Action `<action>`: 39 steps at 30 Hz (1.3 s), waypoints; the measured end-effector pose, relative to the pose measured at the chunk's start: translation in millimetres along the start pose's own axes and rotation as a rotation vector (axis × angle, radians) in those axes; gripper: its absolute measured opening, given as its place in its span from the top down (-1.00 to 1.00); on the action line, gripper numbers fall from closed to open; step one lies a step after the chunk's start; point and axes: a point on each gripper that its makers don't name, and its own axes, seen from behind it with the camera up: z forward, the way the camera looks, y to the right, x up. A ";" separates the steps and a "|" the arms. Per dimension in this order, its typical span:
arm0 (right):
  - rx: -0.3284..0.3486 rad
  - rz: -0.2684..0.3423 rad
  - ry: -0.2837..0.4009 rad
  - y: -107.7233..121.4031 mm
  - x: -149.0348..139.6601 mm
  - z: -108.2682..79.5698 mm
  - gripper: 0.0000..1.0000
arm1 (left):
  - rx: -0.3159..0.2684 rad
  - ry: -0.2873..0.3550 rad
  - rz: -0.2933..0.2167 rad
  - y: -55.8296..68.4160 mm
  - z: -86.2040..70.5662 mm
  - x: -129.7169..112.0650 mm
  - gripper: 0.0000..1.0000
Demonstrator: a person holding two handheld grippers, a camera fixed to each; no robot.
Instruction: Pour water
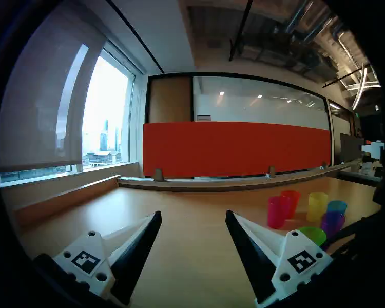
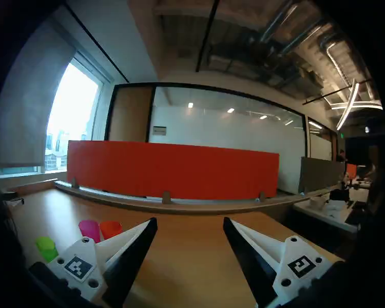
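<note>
Cups [image 1: 321,211] stand in a small bunch on the wooden desk [image 1: 192,197]. In the left gripper view, the left gripper [image 1: 193,226] is wide open and has nothing in it. The cups are all to the right of its right finger, a bit ahead of the tip. First comes a pink cup [image 1: 275,213], with a red cup [image 1: 292,200] right behind it. Then come a yellow cup [image 1: 317,205], a blue cup [image 1: 337,206] and a purple cup [image 1: 332,224]. A green cup [image 1: 312,235] is closest to that finger.

In the right gripper view, the right gripper [image 2: 190,231] is wide open too, and empty. To the left of its left finger stand the green cup [image 2: 47,248], the pink cup [image 2: 90,229] and the red cup [image 2: 110,228]. An orange wall [image 2: 172,169] stands far ahead, across the back of the desk.
</note>
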 end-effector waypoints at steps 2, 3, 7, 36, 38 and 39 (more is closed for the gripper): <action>-0.005 0.001 0.001 2.2 1.1 -3.9 -1.00 | 0.002 0.002 -0.002 -0.5 0.4 -1.0 -0.85; -0.008 0.002 0.002 3.3 1.7 -5.8 -0.99 | 0.003 0.003 -0.003 -0.8 0.6 -1.5 -0.84; -0.018 0.007 0.004 8.1 0.9 -16.2 -1.00 | 0.003 0.001 -0.006 -0.6 1.8 -4.9 -0.85; -0.094 0.002 0.003 92.0 -2.2 -75.7 -1.00 | -0.020 -0.002 0.000 5.0 -0.8 -11.5 -0.85; -0.099 0.001 0.003 99.4 -2.1 -79.3 -1.00 | -0.021 -0.003 0.002 5.6 -0.6 -11.9 -0.85; -0.102 0.001 0.002 102.8 -2.0 -80.9 -1.00 | -0.021 -0.004 0.002 5.9 -0.4 -12.1 -0.85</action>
